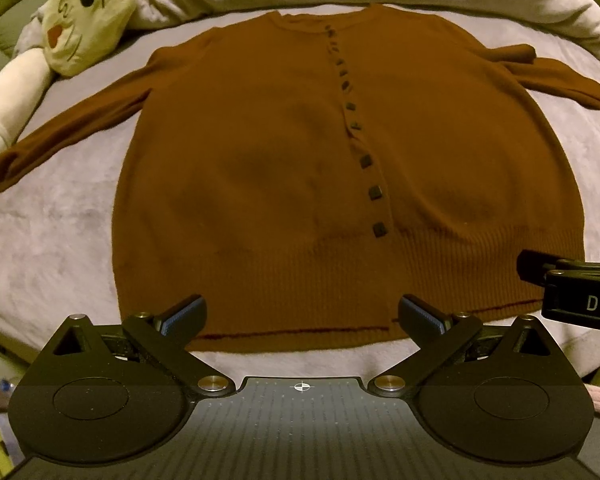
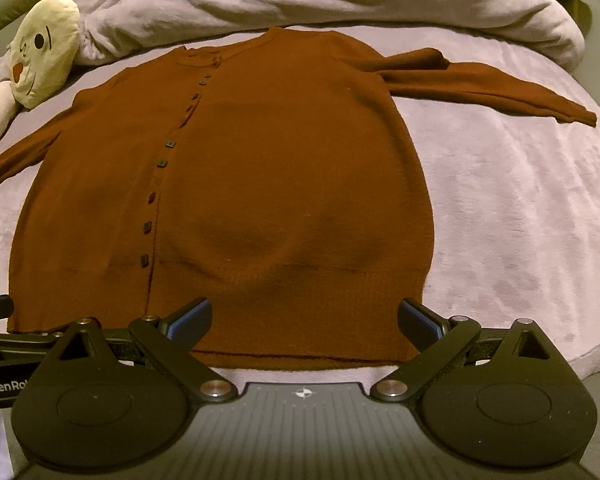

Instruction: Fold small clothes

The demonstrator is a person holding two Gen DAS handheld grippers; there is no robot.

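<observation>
Left wrist view shows a brown cardigan (image 1: pixel 260 168) lying flat and buttoned on a soft purple blanket (image 1: pixel 52 240), its sleeves stretched out to both sides. The left gripper (image 1: pixel 302 316) hangs over the bottom hem with its fingers spread wide and nothing between them. The right gripper (image 2: pixel 304 318) does the same, and a cream plush toy (image 2: pixel 44 52) lies near the far sleeve.

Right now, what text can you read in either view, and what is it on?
"DA", cut off by the frame edge, on the right gripper body in the left view.
"GenRo", cut off by the other gripper, on the left gripper body in the right view.
Nothing readable on the cardigan or plush.
</observation>
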